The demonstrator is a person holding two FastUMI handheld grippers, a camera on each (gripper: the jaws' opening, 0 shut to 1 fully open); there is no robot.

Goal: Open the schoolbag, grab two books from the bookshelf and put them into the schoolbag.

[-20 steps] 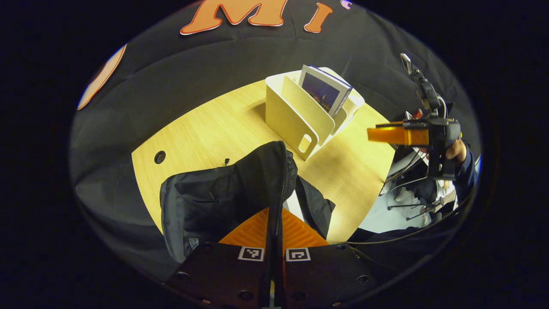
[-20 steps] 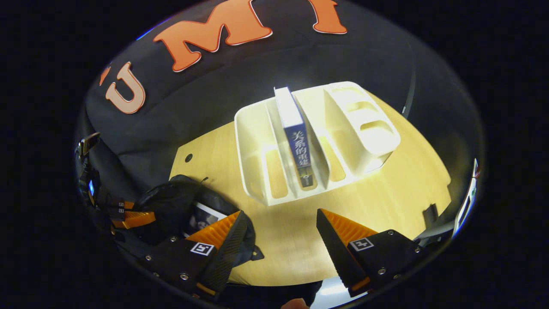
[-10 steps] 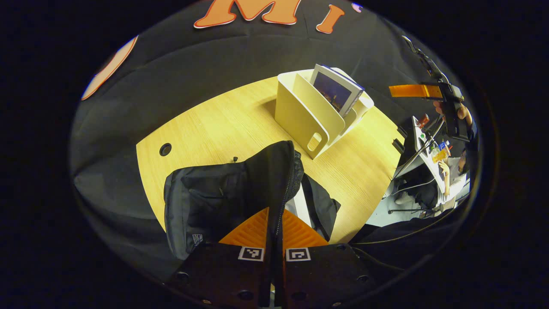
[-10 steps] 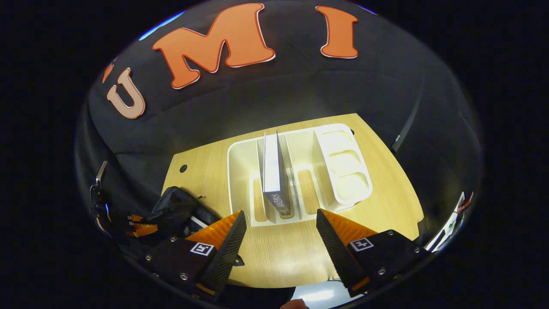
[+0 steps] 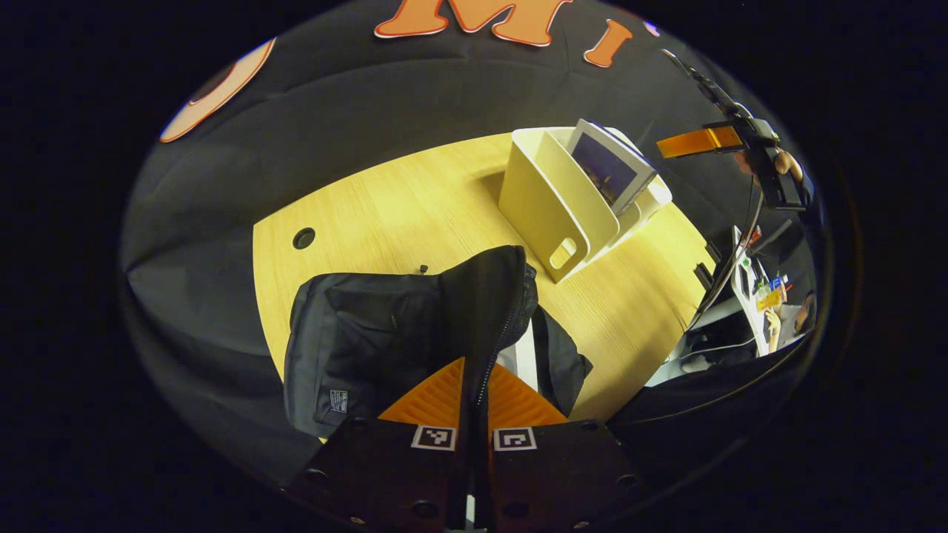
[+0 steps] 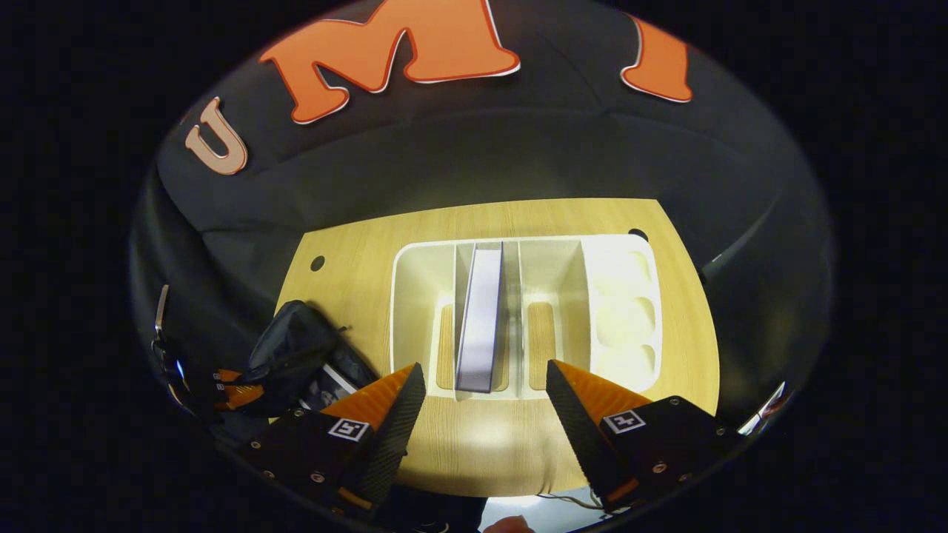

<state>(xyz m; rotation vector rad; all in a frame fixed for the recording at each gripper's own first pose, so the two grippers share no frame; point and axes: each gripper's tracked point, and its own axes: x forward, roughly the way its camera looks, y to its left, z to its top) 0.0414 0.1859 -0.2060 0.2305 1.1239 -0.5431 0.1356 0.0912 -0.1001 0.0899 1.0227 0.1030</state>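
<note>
With the left gripper clamped on the black fabric schoolbag's rim and the right gripper apart above the upright white-edged book, an off-centre descent could jam against the white plastic bookshelf's dividers.

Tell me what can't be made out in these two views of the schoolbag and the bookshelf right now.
- Inside of the schoolbag, left gripper view: its raised flap and the left gripper cover the opening.
- The item in the schoolbag, right gripper view: mostly behind the right gripper's finger.
- The book's cover, right gripper view: seen edge-on in the bookshelf.
- The bookshelf's far slots, left gripper view: hidden by its dividers and the book.
</note>
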